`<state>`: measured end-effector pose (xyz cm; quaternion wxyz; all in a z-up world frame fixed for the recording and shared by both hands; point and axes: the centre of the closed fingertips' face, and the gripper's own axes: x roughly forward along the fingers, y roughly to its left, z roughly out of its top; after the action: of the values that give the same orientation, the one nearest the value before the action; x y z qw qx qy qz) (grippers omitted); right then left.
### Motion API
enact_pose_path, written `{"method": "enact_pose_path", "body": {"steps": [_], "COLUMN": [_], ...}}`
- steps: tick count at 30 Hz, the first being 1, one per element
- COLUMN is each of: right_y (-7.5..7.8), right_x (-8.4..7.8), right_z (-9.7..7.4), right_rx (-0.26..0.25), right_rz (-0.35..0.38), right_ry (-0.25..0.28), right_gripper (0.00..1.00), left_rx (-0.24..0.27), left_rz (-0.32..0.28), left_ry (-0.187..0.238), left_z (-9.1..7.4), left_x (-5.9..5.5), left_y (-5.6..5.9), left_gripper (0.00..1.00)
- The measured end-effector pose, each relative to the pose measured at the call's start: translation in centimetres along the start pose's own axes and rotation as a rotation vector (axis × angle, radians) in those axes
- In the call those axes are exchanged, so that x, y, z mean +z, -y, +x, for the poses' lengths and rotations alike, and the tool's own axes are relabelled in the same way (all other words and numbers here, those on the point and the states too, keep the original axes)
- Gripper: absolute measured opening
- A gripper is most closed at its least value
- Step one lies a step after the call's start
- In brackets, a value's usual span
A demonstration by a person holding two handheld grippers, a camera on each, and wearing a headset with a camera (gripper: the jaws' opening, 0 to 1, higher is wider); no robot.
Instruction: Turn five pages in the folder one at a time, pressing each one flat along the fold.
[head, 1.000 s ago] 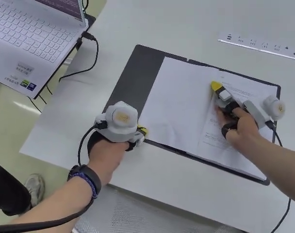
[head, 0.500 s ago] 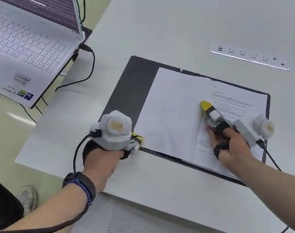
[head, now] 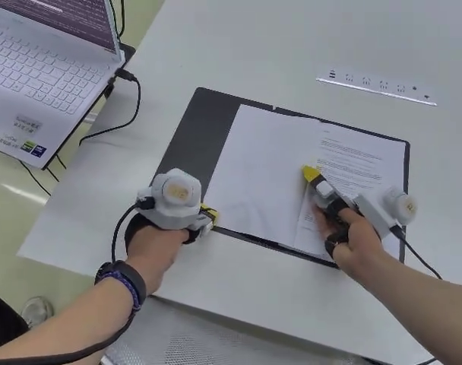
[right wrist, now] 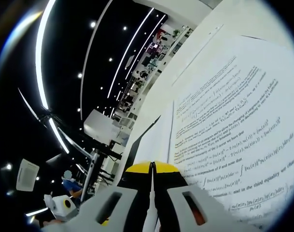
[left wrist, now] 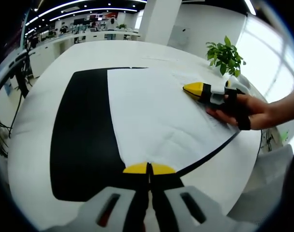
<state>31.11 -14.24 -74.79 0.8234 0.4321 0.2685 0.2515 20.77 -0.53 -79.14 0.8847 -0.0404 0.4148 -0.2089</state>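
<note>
Formula-laden print on folder page beside right gripper

White, yellow-tipped left tongs and right tongs; dark wristband.

Matt black folder, white paper pages

An open-plan office: a laptop and power strip on the white table, desk rows, strip lights beyond.
</note>
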Motion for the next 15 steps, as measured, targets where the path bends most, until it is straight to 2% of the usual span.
{"method": "enact_pose_path", "body": {"steps": [2, 12, 15], "right_y": [0.0, 2.2, 2.0], "right_x": [-0.4, -1.8, -2.4], "right_z": [-0.3, -1.0, -1.5], "right_rx": [0.001, 0.005, 0.005], "right_rz": [-0.008, -0.015, -0.020], "right_ry": [-0.009, -0.039, -0.044], "right_gripper": [0.00, 0.00, 0.00], "left_rx": [0.000, 0.001, -0.001], "left_rz": [0.000, 0.010, 0.016], "left_ry": [0.001, 0.001, 0.000], "left_z": [0.0, 0.0, 0.0], "left_x": [0.0, 0.0, 0.0], "left_y": [0.0, 0.0, 0.0], "left_gripper": [0.00, 0.00, 0.00]}}
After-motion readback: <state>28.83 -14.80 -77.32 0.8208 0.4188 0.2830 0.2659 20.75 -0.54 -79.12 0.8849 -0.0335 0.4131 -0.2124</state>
